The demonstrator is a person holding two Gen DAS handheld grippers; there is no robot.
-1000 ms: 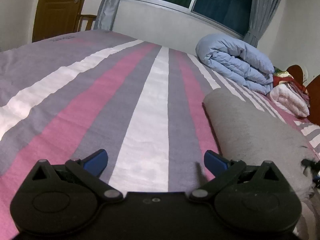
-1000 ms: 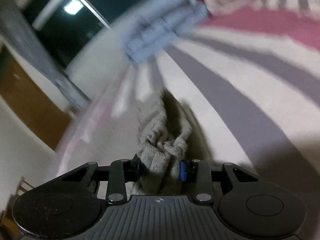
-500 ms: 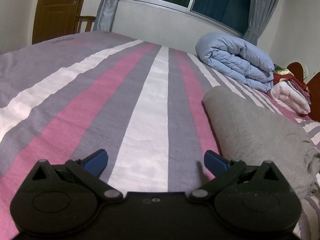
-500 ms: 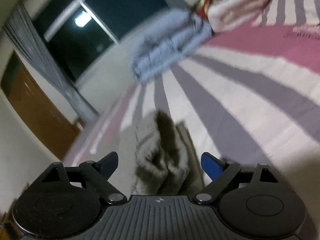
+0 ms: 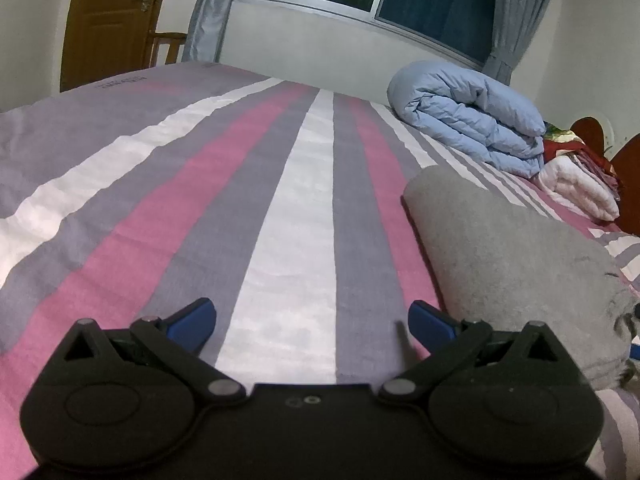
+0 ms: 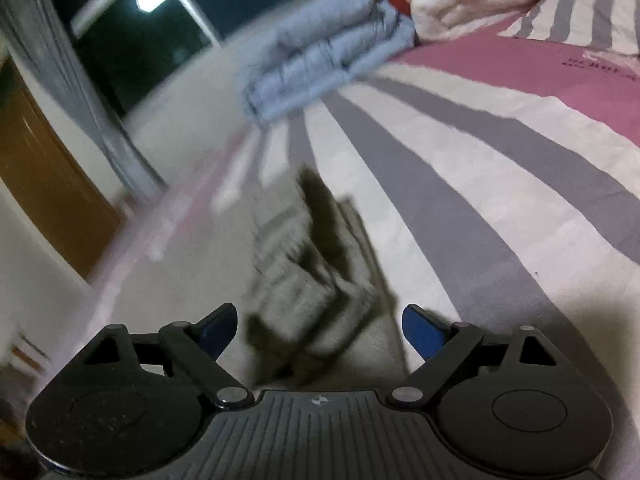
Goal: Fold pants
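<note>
The grey pants (image 5: 512, 264) lie on the striped bed (image 5: 288, 208) as a thick folded bundle, their long axis running away from the cameras, roughly along the stripes toward the rolled blue duvet (image 5: 464, 120) near the window.

The left claw (image 5: 312, 320) is spread wide and holds nothing; it sits low over bare sheet, with the bundle just beside its right finger, off to the right and not between the 2 blue pads (image 5: 430, 320).

The right claw (image 6: 318, 326) is also wide and holds nothing. In its blurred view the near end of the pants (image 6: 308, 276) lies directly ahead, between the fingers and a little beyond the tips; the layered edges suggest a stacked fold, though the smear makes the number of layers hard to tell.

So the right claw is the nearer one, lined up with the bundle's long axis at its near end, while the left stands to the side of its long edge. Judging by the compact shape, the fold looks largely done; any tidying would fall to the right claw first.
</note>
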